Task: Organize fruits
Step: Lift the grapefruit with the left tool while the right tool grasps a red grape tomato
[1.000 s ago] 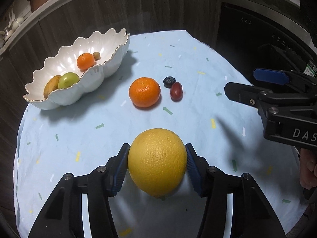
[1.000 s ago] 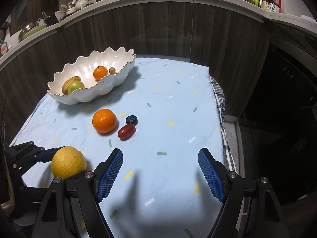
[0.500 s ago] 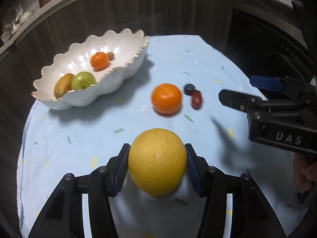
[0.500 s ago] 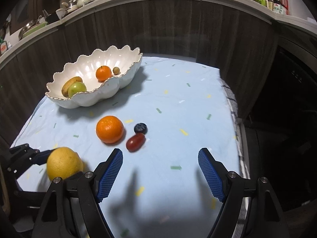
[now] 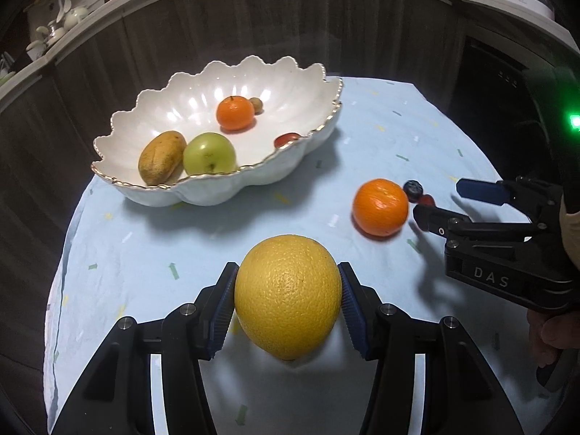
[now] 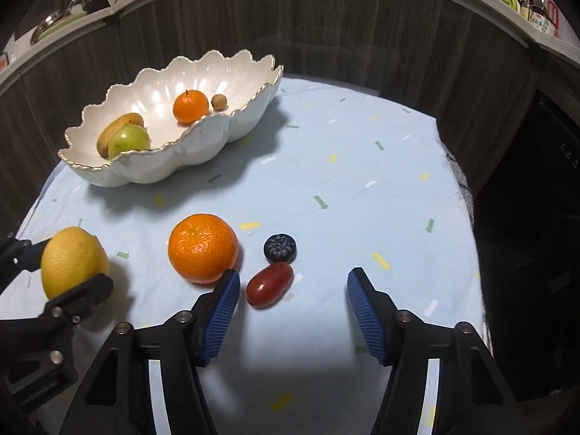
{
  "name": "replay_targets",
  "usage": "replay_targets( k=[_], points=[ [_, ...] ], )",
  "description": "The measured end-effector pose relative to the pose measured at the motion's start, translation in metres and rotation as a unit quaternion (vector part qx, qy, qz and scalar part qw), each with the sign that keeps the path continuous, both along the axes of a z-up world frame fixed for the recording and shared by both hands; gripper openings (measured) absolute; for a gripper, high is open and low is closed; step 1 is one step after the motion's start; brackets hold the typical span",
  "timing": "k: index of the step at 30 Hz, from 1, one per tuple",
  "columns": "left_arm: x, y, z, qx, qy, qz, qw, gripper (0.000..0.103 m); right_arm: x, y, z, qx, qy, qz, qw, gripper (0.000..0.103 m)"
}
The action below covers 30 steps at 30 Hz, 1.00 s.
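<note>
The bench (image 6: 362, 166), under a pale blue cloth, carries a scalloped white bowl (image 5: 253, 177) already holding several fruits. The left tool (image 5: 288, 299), tilted steeply down, clamps a big yellow citrus (image 5: 288, 295) just short of the bowl; next it wants lifting over the rim. The right tool (image 6: 293, 306), also angled down, is closing, empty, over a red grape (image 6: 270, 284) beside the orange (image 6: 203, 248) and blueberry (image 6: 280, 248).
</note>
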<state>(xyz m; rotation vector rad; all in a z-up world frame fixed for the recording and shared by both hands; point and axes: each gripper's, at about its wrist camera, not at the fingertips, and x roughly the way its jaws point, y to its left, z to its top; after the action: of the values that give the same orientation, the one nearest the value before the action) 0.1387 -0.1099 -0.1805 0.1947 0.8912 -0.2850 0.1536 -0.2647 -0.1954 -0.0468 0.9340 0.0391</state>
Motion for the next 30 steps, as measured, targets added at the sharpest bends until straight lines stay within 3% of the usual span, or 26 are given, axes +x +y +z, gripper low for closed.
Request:
replay_targets(
  k=[7,9,11,20,30],
  points=[
    [0.007,0.006,-0.001,-0.006,0.002,0.008,0.9999,0.053,0.009,0.005,-0.01,0.001,0.012,-0.002,1.0,0.05],
    [0.007,0.008,-0.001,-0.007,0.003,0.01,0.9999,0.053,0.011,0.006,-0.01,0.004,0.012,0.0,1.0,0.043],
    [0.008,0.009,-0.001,-0.008,0.003,0.012,0.9999,0.053,0.011,0.008,-0.009,0.006,0.012,0.003,1.0,0.028],
    [0.007,0.01,0.007,-0.013,-0.005,0.013,0.9998,0.053,0.004,0.008,-0.001,0.008,0.01,-0.003,1.0,0.027],
    [0.003,0.014,0.027,-0.025,-0.022,0.014,0.9993,0.053,-0.011,0.01,0.033,0.013,-0.015,-0.004,1.0,0.027]
  ],
)
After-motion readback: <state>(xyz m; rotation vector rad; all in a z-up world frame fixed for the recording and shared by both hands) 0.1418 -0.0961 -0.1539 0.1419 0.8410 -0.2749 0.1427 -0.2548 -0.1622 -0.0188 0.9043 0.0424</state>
